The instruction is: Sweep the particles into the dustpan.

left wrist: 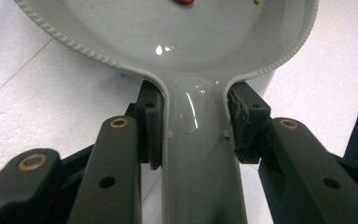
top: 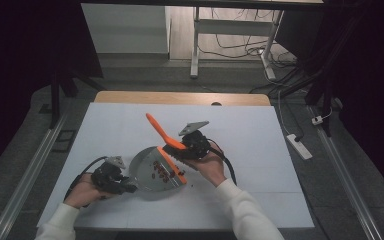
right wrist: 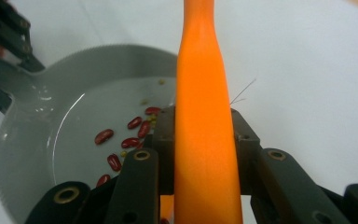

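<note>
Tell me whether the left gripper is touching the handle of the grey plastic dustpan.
Touching. The left gripper view shows the left gripper with a pad pressed against each side of the grey plastic dustpan at its handle, no gap on either side.

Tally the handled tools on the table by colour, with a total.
Grey dustpan: 1
Orange brush: 1
Total: 2

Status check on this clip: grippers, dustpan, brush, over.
Left gripper shut on grey dustpan handle. Right gripper shut on orange brush handle. Red beans in pan. Nothing in the way.
</note>
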`<state>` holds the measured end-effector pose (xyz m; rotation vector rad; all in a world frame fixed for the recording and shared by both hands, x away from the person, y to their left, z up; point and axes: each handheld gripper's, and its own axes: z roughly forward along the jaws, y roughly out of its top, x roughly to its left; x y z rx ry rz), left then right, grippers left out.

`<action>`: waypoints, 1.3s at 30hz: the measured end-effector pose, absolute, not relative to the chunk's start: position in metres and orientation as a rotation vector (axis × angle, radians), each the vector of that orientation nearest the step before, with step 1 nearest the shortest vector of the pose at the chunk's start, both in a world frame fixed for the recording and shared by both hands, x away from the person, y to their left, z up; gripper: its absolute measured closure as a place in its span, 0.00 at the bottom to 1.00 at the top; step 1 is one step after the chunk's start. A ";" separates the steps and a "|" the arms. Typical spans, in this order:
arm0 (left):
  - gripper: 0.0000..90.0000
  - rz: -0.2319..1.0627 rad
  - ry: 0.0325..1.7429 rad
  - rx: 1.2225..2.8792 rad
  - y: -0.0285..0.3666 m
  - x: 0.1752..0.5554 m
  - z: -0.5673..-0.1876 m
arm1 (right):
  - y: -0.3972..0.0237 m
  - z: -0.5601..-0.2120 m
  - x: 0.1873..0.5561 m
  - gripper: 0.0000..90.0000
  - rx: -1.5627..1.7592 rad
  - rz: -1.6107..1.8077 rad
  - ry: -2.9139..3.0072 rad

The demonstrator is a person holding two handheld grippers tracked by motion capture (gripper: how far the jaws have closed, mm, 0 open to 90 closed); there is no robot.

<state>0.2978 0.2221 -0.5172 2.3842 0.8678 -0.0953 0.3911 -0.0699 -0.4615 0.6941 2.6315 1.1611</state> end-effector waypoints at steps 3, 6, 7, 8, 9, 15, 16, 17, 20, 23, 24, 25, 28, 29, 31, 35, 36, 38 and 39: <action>0.69 -0.097 0.868 2.380 0.222 0.297 -0.518 | -0.084 -0.454 0.386 0.77 0.713 1.169 2.584; 0.69 -0.093 0.866 2.382 0.222 0.296 -0.517 | -0.093 -0.451 0.381 0.77 0.723 1.148 2.568; 0.69 -0.092 0.865 2.382 0.222 0.296 -0.517 | -0.098 -0.451 0.379 0.77 0.727 1.144 2.561; 0.69 -0.091 0.864 2.381 0.222 0.296 -0.518 | -0.102 -0.451 0.377 0.77 0.738 1.147 2.555; 0.69 -0.091 0.862 2.381 0.222 0.296 -0.518 | -0.107 -0.452 0.376 0.77 0.742 1.159 2.546; 0.69 -0.089 0.847 2.391 0.223 0.294 -0.517 | -0.123 -0.464 0.382 0.77 0.785 1.083 2.514; 0.69 -0.089 0.844 2.392 0.223 0.293 -0.517 | -0.124 -0.467 0.385 0.77 0.793 1.076 2.510; 0.69 -0.091 0.838 2.396 0.224 0.292 -0.516 | -0.124 -0.470 0.388 0.77 0.809 1.068 2.510; 0.69 -0.092 0.831 2.401 0.225 0.291 -0.516 | -0.123 -0.476 0.397 0.77 0.831 1.026 2.501; 0.69 -0.092 0.830 2.402 0.225 0.291 -0.516 | -0.112 -0.480 0.415 0.77 0.826 1.019 2.503; 0.69 -0.094 0.830 2.402 0.225 0.291 -0.516 | -0.112 -0.480 0.415 0.77 0.826 1.019 2.503; 0.69 -0.095 0.828 2.403 0.225 0.291 -0.516 | -0.109 -0.481 0.420 0.77 0.823 1.008 2.505; 0.69 -0.095 0.826 2.405 0.225 0.291 -0.516 | -0.091 -0.483 0.444 0.77 0.821 0.974 2.515; 0.69 -0.097 0.826 2.404 0.225 0.291 -0.516 | -0.091 -0.483 0.444 0.77 0.821 0.974 2.515; 0.69 -0.099 0.825 2.403 0.225 0.291 -0.516 | -0.083 -0.485 0.454 0.77 0.813 0.938 2.544; 0.69 -0.104 0.823 2.401 0.226 0.292 -0.516 | -0.077 -0.490 0.455 0.77 0.779 0.931 2.586; 0.69 -0.105 0.827 2.397 0.225 0.292 -0.516 | -0.076 -0.491 0.453 0.77 0.783 0.935 2.593; 0.69 -0.105 0.826 2.400 0.225 0.292 -0.516 | -0.074 -0.492 0.444 0.77 0.775 0.936 2.612; 0.69 -0.105 0.825 2.401 0.225 0.292 -0.516 | -0.074 -0.492 0.444 0.77 0.775 0.936 2.612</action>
